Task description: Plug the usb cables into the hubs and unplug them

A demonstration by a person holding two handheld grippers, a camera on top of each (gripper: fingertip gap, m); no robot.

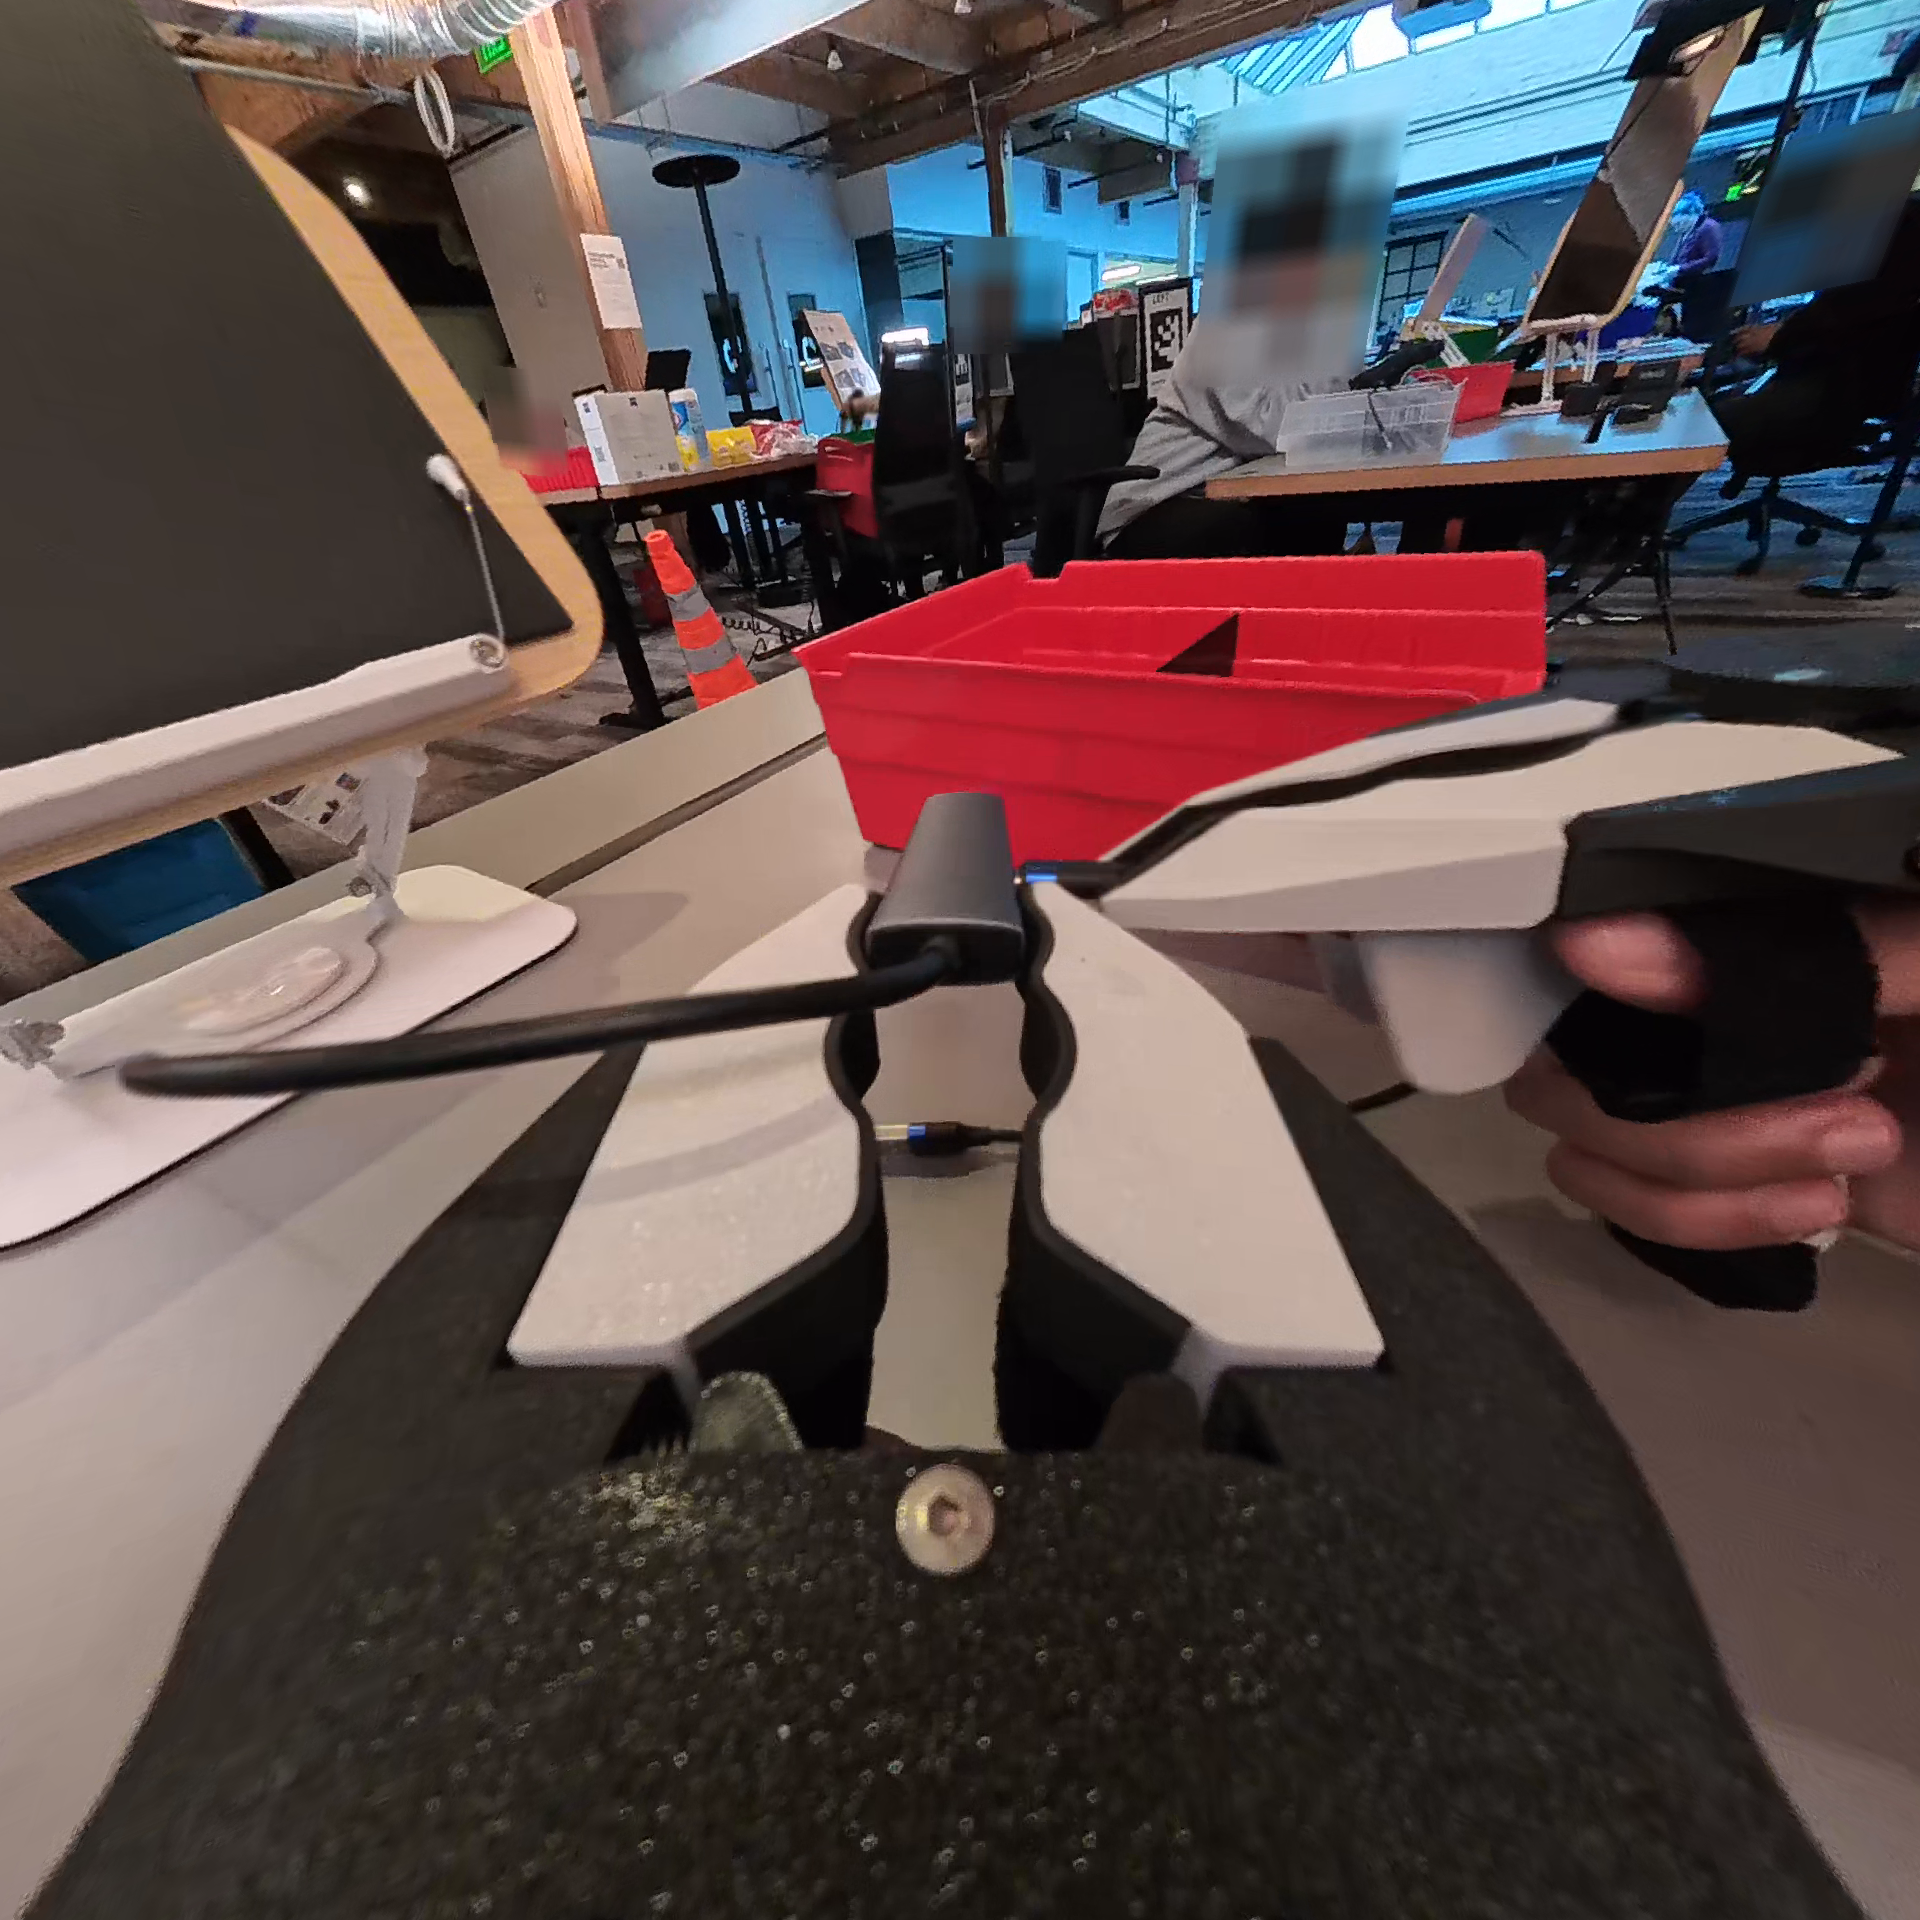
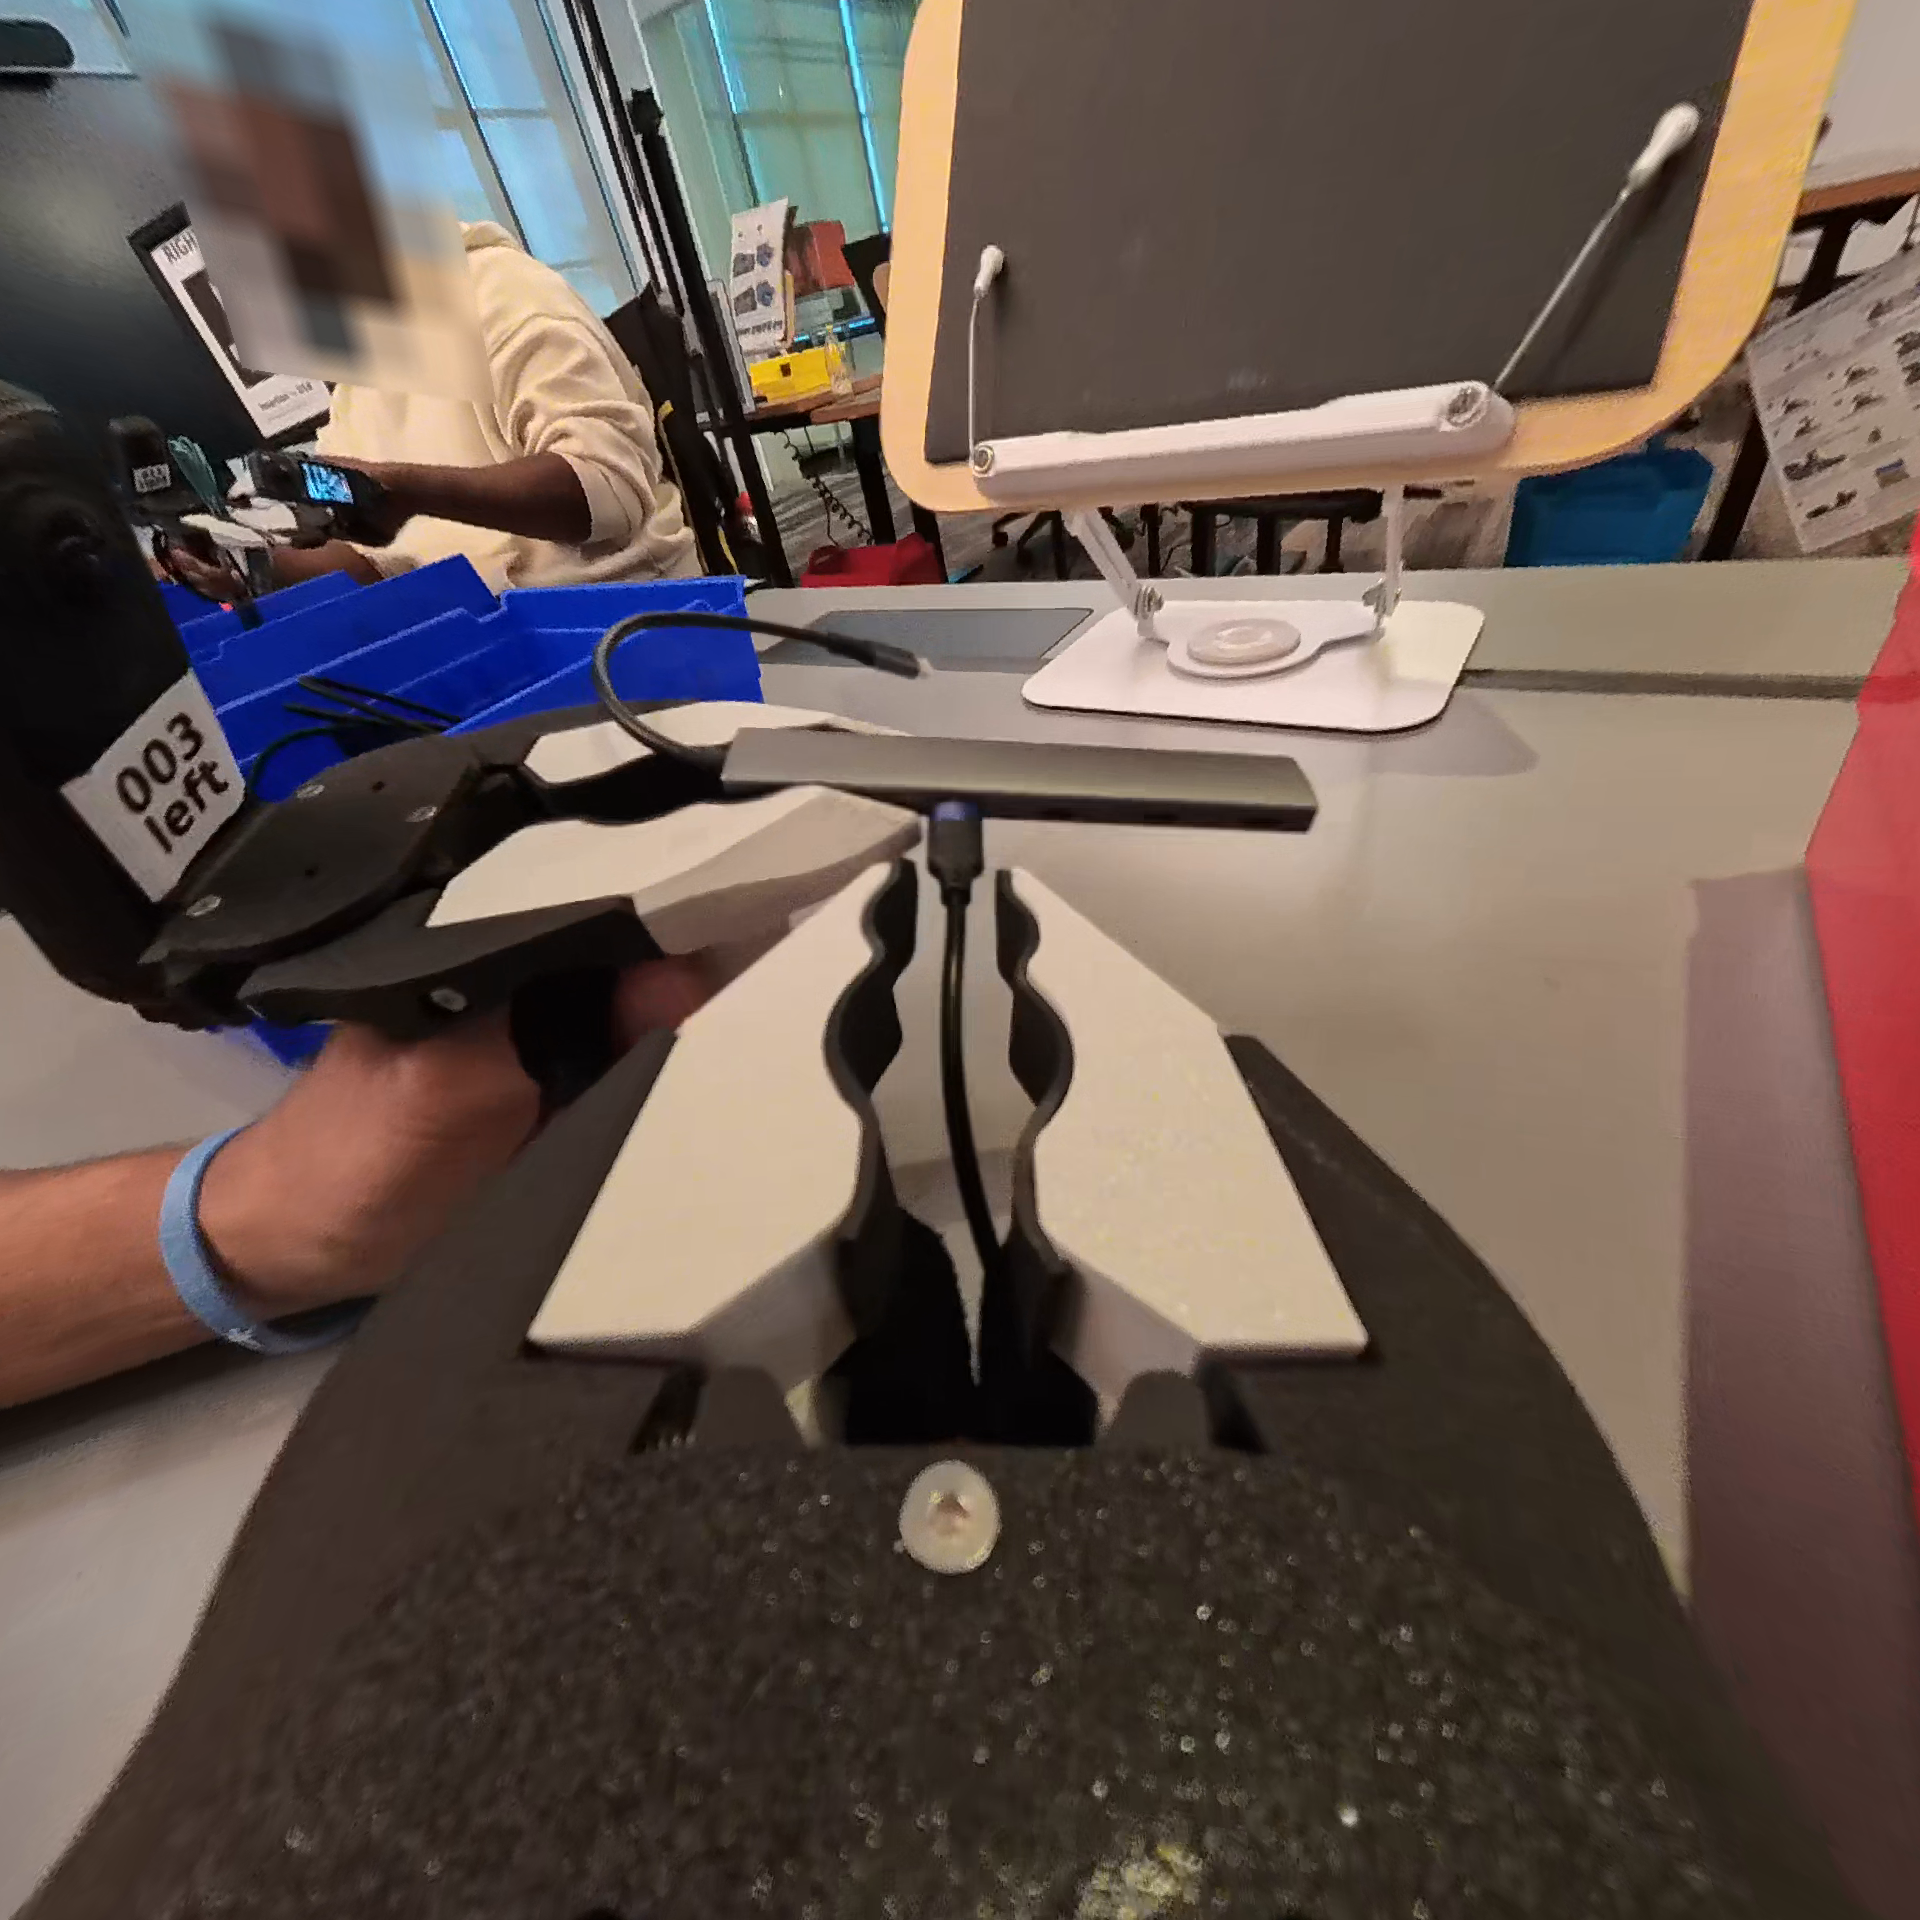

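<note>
Over the grey tabletop [image 2: 1455,987], our left claw [image 1: 945,914] clamps the hub [image 2: 1018,779]; our right claw [image 2: 951,883] pinches the plug [image 2: 954,836], which could jam if tilted.

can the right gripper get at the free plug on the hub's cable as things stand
Probably not yet: the right gripper is shut on the blue-tipped plug at the hub, and the free plug lies beyond the hub and the left gripper.

An open workshop with exposed wooden ceiling beams [image 1: 790,62] and a wooden post [image 1: 571,197]. Tall windows [image 2: 790,114] give cool daylight. Long grey worktables [image 1: 1475,462] and black office chairs [image 1: 914,468] fill the room; an orange striped traffic cone [image 1: 701,634] stands on the floor.
</note>
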